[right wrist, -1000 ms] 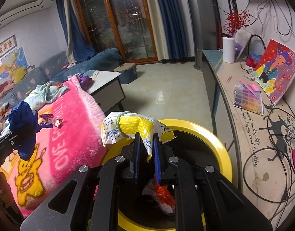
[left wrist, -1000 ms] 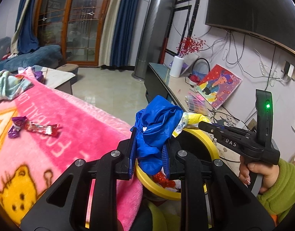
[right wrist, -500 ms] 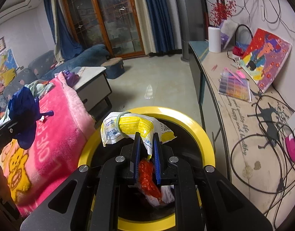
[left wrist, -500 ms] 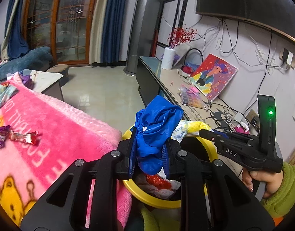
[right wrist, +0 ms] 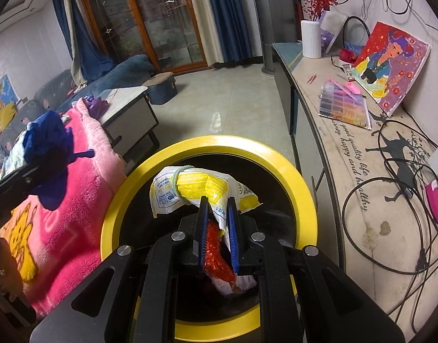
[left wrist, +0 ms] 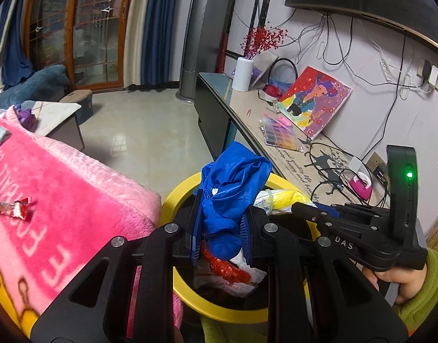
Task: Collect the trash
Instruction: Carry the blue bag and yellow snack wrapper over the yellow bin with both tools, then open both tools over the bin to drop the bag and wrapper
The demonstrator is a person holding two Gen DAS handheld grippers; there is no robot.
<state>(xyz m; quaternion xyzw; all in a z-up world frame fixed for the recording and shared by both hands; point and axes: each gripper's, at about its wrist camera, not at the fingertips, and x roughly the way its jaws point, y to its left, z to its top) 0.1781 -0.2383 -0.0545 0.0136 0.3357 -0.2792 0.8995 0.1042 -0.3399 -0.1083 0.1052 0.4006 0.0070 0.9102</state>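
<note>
- Left gripper (left wrist: 220, 228) clamps blue bag (left wrist: 233, 191), above near rim of bin (left wrist: 176, 197)
- Right gripper (right wrist: 217, 224) clamps yellow packet (right wrist: 196, 188), over bin mouth
- Red-white wrappers (right wrist: 219, 260) lie inside bin
- Pink blanket (left wrist: 62, 200) touches bin on left, candy wrapper (left wrist: 12, 208) on it
- Console (right wrist: 347, 171) on right, cables strewn

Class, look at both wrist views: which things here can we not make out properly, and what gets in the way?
- Bottom of the yellow bin, right view: hidden by the right claw and its yellow wrapper.
- Print on the trash in the bin, left view: too small, partly behind the left claw and its blue bag.
- Pink blanket lettering, left view: cut off by the edge.
</note>
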